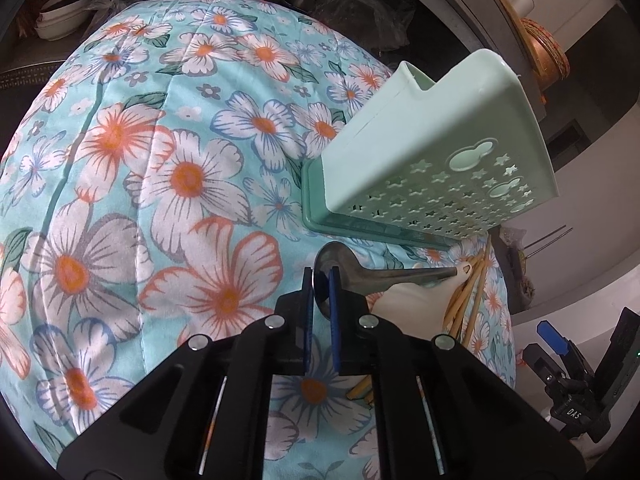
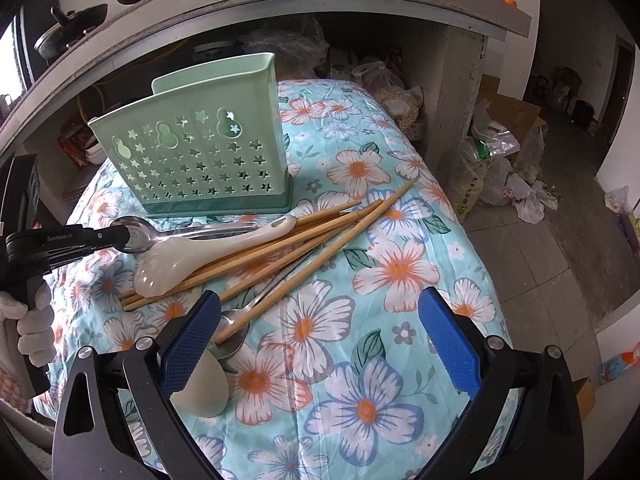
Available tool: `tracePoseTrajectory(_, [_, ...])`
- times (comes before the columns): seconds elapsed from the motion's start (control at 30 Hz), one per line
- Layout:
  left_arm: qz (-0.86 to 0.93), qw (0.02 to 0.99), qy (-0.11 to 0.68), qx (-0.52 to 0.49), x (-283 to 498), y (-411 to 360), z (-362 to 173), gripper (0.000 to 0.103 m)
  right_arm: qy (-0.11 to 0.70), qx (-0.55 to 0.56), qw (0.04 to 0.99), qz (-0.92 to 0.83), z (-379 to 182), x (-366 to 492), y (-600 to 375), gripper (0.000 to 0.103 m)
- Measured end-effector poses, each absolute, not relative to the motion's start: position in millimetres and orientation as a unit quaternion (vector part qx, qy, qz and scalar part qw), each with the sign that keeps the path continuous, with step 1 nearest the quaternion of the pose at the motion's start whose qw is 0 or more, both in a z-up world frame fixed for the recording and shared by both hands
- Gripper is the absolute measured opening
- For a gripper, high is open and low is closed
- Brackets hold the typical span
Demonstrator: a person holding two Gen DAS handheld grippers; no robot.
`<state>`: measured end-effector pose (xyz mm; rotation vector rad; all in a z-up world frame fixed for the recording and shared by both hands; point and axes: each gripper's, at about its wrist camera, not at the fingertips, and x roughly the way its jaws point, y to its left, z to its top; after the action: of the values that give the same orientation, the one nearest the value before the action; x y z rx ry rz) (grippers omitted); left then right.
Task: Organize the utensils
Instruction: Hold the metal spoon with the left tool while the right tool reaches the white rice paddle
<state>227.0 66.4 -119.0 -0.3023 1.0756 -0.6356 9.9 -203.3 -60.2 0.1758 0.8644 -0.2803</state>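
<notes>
On the desk: floral cloth (image 2: 360,264) covers it.
Holder (image 2: 200,156): mint green, upright near the far edge, contents hidden.
Chopsticks (image 2: 280,248): loose beside it.
Left tongs (image 1: 322,280): pinching metal spoon (image 1: 384,274) bowl.
Right tongs (image 2: 320,332): spread, holding nothing.

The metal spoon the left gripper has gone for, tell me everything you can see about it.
The metal spoon is plain grey steel, dull and a little tarnished, with a round bowl and a flat handle. It lies nearly flat on the floral cloth just in front of the green holder. The left gripper is shut on the rim of its bowl. Its handle runs across the white plastic spoon toward the bamboo chopsticks.
</notes>
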Motion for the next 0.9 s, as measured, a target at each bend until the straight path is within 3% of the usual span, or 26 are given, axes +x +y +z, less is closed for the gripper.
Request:
tracePoseTrajectory(0.17, [-0.286,0.809,0.491,-0.152,224,84,-115,0.005,0.404,0.049,0.907,-0.11,-57,13,-190,0.092])
tracePoseTrajectory(0.27, [-0.275,0.816,0.484,-0.158,222,93,-114,0.005,0.398,0.017,0.914,-0.083,-55,22,-182,0.085])
tracePoseTrajectory(0.63, [-0.245,0.832,0.473,-0.153,213,92,-121,0.007,0.439,-0.153,0.882,0.078,-73,59,-128,0.044])
tracePoseTrajectory(0.9, [-0.238,0.835,0.474,-0.15,213,91,-125,0.008,0.466,-0.248,0.842,0.112,-93,71,-107,0.043])
